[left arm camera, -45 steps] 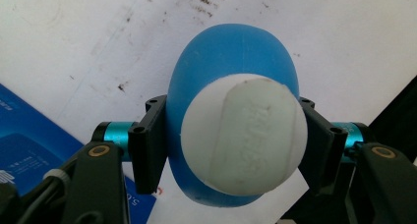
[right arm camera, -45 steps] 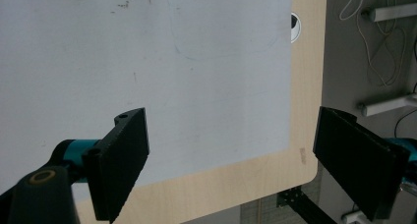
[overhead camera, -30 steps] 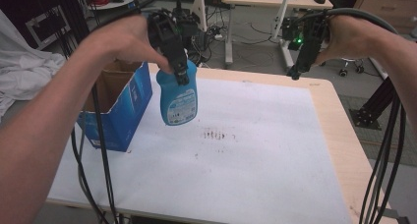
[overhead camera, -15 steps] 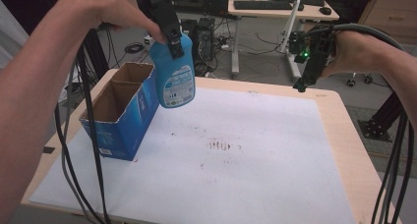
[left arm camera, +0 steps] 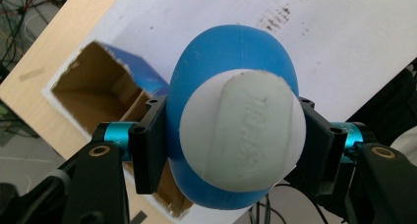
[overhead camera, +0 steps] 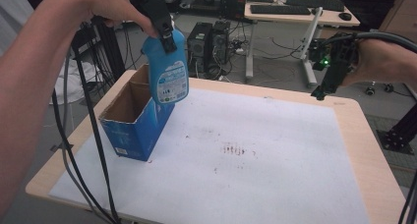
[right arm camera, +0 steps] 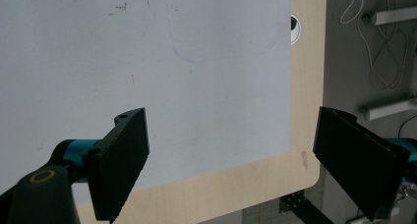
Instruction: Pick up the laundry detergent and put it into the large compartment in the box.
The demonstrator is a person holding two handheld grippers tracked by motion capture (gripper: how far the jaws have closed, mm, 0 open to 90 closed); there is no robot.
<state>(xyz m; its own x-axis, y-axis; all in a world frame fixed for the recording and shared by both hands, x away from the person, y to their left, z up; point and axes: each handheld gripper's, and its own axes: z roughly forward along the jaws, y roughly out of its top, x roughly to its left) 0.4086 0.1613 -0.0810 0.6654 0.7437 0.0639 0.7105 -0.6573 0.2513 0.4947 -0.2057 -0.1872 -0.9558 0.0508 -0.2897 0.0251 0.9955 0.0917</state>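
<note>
Bottles: one blue bottle point(overhead camera: 168, 74) with a white cap point(left arm camera: 242, 135), hanging upright in the air above the far left part of the table, its base just over the open top of the box.
Boxes: one blue cardboard box point(overhead camera: 133, 128), open at the top with brown inner walls, standing near the left edge of the table.
Left gripper point(overhead camera: 166, 32): pinching the blue bottle at its neck, one black jaw on either side just below the cap; in the left gripper view the cap faces the camera and the box mouth lies below and to the left.
Right gripper point(overhead camera: 328, 81): jaws spread wide with nothing between them, held in the air over the far right corner of the table, well apart from the bottle.
Tables: one wooden table point(overhead camera: 378, 155) covered by one white sheet point(overhead camera: 275, 180).
Marks: one cluster of dark stains point(overhead camera: 235, 149) near the middle of the sheet.
Hands: two, one on each gripper.
</note>
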